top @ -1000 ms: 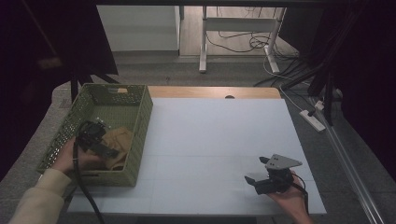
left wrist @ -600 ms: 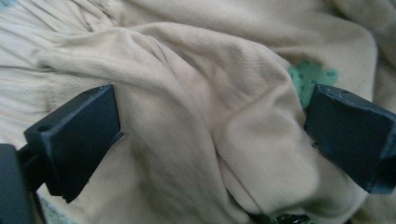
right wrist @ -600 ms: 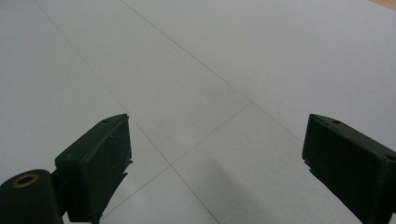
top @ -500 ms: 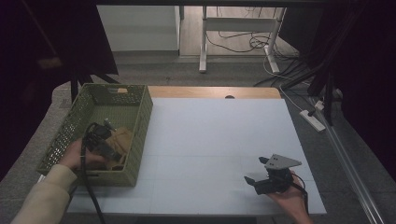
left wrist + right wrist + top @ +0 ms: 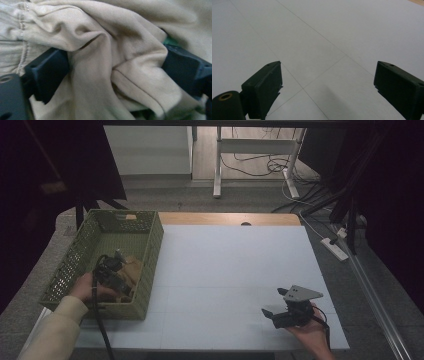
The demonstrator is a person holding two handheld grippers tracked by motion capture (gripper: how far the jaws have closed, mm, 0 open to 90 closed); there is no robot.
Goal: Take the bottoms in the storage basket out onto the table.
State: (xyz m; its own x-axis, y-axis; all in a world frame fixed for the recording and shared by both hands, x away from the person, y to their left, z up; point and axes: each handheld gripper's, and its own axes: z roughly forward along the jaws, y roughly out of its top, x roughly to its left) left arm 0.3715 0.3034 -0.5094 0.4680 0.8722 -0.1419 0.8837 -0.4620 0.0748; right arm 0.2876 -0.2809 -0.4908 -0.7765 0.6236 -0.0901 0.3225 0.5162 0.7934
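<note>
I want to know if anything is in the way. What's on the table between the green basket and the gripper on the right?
Nothing. In the high view, the white table lies bare between the green basket and the right gripper.

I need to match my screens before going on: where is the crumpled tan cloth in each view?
High view: the crumpled tan cloth lies inside the green plastic basket at left, by the left gripper.
Left gripper view: the cloth is bunched between the black jaws, which stand apart.
Right gripper view: white table; no cloth here.
Shared landmark: the left gripper.
</note>
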